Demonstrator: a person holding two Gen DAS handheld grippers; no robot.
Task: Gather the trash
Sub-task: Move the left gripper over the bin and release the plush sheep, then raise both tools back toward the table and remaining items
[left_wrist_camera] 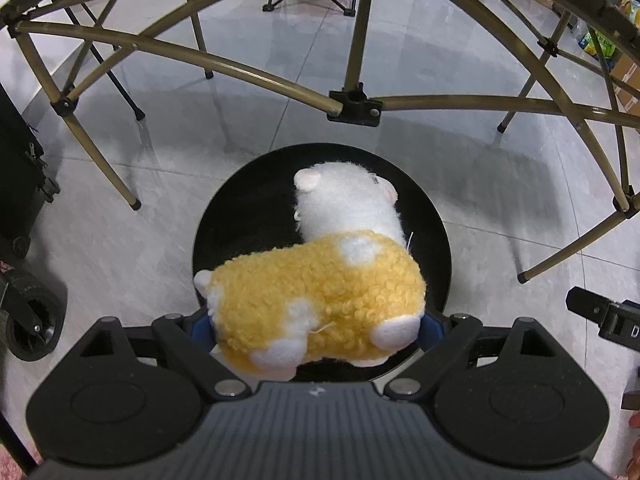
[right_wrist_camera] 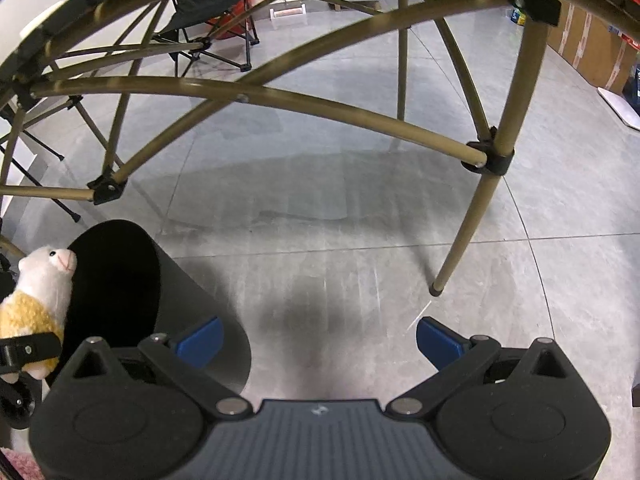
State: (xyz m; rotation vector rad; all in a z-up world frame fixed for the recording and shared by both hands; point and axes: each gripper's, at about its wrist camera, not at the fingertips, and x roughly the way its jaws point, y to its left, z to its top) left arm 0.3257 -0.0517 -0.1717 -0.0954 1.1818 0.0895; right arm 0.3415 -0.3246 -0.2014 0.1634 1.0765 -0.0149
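My left gripper is shut on a yellow and white plush alpaca and holds it right over the open mouth of a round black bin on the floor. The right wrist view shows the same alpaca at the far left, above the bin, with a left gripper finger across its body. My right gripper is open and empty, over bare grey floor to the right of the bin.
Olive metal table legs and cross braces arch over the bin; one leg stands right of my right gripper. A black wheeled case sits at left. Folding chairs and cardboard boxes stand farther back.
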